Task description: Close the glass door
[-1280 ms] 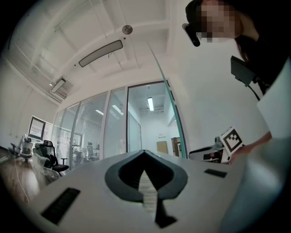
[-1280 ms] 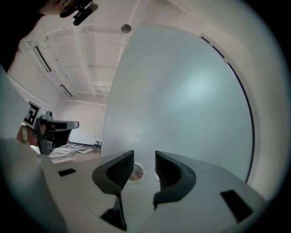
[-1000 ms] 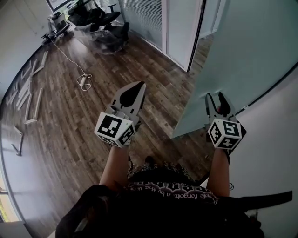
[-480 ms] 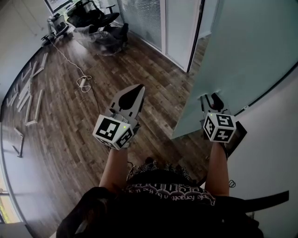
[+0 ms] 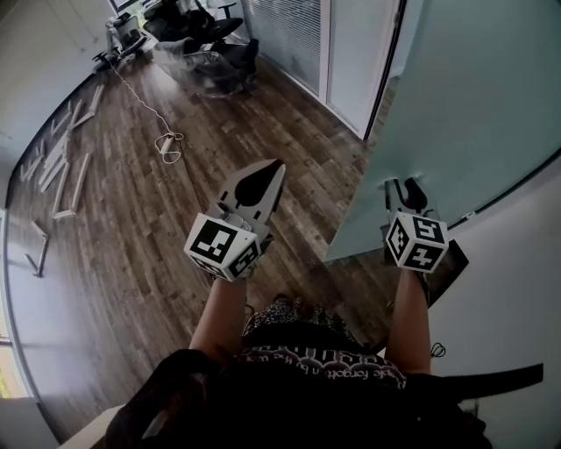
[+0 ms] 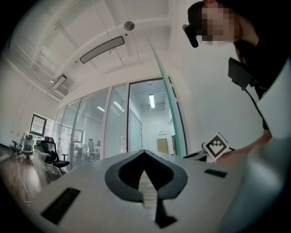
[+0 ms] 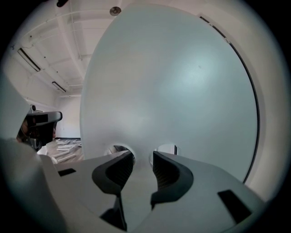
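Two grippers are held: left gripper, jaws together; right gripper, jaws just narrowed but apart, with the strip between two holes of one glass door framed between them.

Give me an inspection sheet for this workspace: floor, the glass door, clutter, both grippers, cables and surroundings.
Surface: dark wood plank floor.
Job's things: frosted glass door, apparently swung open over the floor; two round holes in it.
Clutter: white slats along the left wall; office chairs at the far end.
Grippers: left gripper jaws together, empty, above the floor. Right gripper at the door, jaws apart and just been closing, tips at the holes, glass strip between them; no grip seen.
Cables: white cable across the floor, ending in a coil.
Surroundings: glazed partition with blinds; white wall at right.
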A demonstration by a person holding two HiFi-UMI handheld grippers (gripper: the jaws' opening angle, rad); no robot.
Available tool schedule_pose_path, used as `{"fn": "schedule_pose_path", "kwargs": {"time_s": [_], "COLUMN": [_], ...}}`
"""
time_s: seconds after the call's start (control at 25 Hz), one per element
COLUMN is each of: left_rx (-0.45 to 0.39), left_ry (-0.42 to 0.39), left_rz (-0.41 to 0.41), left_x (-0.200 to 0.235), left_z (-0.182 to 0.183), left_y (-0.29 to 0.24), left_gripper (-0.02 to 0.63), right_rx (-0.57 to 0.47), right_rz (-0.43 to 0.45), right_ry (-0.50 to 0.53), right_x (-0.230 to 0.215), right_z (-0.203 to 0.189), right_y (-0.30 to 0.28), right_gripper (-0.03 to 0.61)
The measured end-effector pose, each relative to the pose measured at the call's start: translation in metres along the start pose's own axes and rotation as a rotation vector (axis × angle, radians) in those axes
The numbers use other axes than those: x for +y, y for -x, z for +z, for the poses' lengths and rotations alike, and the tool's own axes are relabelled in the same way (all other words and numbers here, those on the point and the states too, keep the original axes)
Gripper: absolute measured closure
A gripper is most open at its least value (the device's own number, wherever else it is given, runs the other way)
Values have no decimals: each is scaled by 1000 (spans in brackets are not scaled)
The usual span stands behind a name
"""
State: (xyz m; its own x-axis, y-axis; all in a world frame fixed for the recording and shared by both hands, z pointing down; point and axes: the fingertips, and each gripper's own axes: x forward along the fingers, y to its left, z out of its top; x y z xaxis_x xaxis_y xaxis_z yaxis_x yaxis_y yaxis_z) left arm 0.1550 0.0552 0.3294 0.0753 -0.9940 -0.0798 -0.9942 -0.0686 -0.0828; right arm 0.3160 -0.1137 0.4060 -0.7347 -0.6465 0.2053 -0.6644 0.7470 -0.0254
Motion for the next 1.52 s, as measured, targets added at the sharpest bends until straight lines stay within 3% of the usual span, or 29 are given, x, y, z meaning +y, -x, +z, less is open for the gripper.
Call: {"fn": "schedule_pose_path", "kwargs": {"time_s": [0.2, 0.6, 0.88, 1.32, 1.52], "left_rx": [-2, -96, -82, -54, -47], "left_ry": [26, 42, -20, 43, 41], "left_rz": [5, -42, -111, -96, -76], "left_x": [21, 117, 161, 216, 237], "left_z": [-15, -7, -16, -32, -44], "left_y": [-13, -78, -125, -146, -180], "left_gripper": [617, 617, 617, 617, 617], "right_rx": [-18, -27, -31, -31, -27], "right_rz": [-6, -97, -121, -163, -158], "right_ry": [-1, 6, 19, 31, 36], "right_x": [-1, -2, -13, -20, -31], "right_z": [-1, 16, 22, 48, 55], "right_y": [-20, -86, -147, -203, -243], "right_gripper": [445, 448, 449, 449, 449]}}
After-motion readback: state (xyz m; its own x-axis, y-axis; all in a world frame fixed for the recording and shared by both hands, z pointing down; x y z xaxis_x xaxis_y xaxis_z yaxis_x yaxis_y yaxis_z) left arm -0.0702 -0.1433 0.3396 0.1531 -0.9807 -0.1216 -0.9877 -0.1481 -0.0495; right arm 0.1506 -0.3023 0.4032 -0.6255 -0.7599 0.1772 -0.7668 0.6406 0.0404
